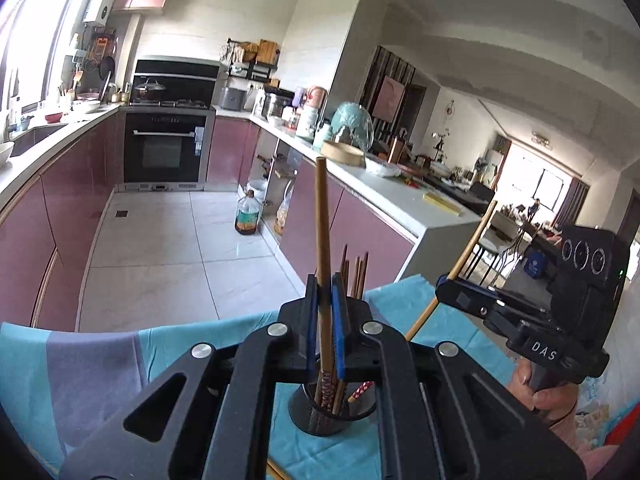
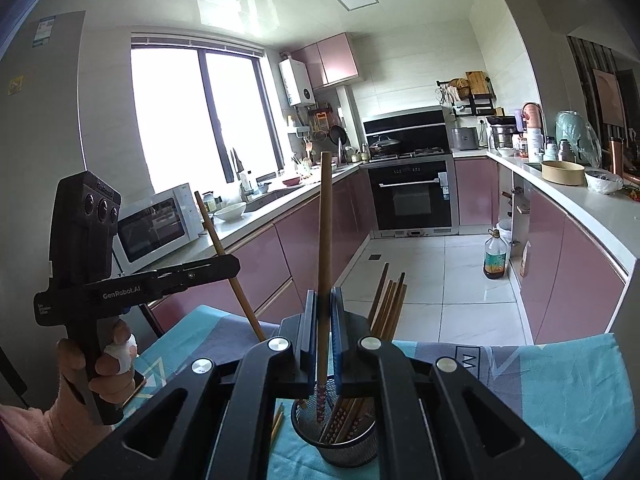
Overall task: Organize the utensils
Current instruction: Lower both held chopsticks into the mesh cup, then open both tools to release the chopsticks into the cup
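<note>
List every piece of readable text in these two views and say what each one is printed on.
"DAS": on the right gripper body.
"GenRobot.AI": on the left gripper body.
Small side print on the left gripper: too small.
Fridge stickers: blurred.
Oil bottle label: unreadable.
Tablecloth lettering: partly hidden.

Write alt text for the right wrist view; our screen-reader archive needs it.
The right gripper, shut on an upright chopstick, holds it over a black mesh holder with more chopsticks, on a blue cloth. To its left, the left gripper grips a second, tilted chopstick. A kitchen with pink cabinets lies behind.
</note>
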### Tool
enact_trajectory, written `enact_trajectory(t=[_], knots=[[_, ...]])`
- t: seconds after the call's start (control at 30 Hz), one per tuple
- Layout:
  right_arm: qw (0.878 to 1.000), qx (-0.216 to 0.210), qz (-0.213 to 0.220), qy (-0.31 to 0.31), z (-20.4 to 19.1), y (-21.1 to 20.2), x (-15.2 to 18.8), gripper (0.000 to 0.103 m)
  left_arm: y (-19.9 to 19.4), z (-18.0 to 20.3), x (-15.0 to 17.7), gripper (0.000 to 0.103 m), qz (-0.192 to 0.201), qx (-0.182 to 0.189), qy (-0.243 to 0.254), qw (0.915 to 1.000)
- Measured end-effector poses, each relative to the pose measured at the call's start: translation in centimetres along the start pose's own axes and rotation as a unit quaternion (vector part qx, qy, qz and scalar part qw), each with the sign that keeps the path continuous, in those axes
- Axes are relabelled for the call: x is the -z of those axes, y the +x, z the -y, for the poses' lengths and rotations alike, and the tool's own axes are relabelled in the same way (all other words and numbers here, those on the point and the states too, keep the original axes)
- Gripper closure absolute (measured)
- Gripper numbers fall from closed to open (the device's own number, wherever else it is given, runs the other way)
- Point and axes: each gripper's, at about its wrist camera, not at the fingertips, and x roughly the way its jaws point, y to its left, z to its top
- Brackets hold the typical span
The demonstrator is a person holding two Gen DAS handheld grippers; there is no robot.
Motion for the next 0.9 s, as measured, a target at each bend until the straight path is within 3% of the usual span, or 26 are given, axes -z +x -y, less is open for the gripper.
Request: enact_trajectory(t=[0.23, 0.5, 0.8, 0.9], knots=[[0.998, -0.002, -0.056, 0.024, 1.4, 2.9, 1.7, 0.098, 3.9, 0.2, 2.5, 0.096, -0.074, -0.003, 0.028, 0.9969], [0.993, 0.012, -0.114, 0.038, 2.4, 6.0, 3.3, 0.097, 6.9, -0.7, 3.2, 0.093, -0.112, -0.025, 0.039, 0.9927], [0.990, 0.034, -0.119, 0.067, 3.6, 6.8, 4.4, 0.091, 11.2, -1.3, 3.9, 0.092, -0.140, -0.038, 0.046, 0.9884], [0.990, 0.040, -0.112, 0.071, 4.0, 6.2, 4.6, 0.083, 11.6, -1.9, 4.5, 0.090, -0.141, -0.037, 0.036, 0.9887]])
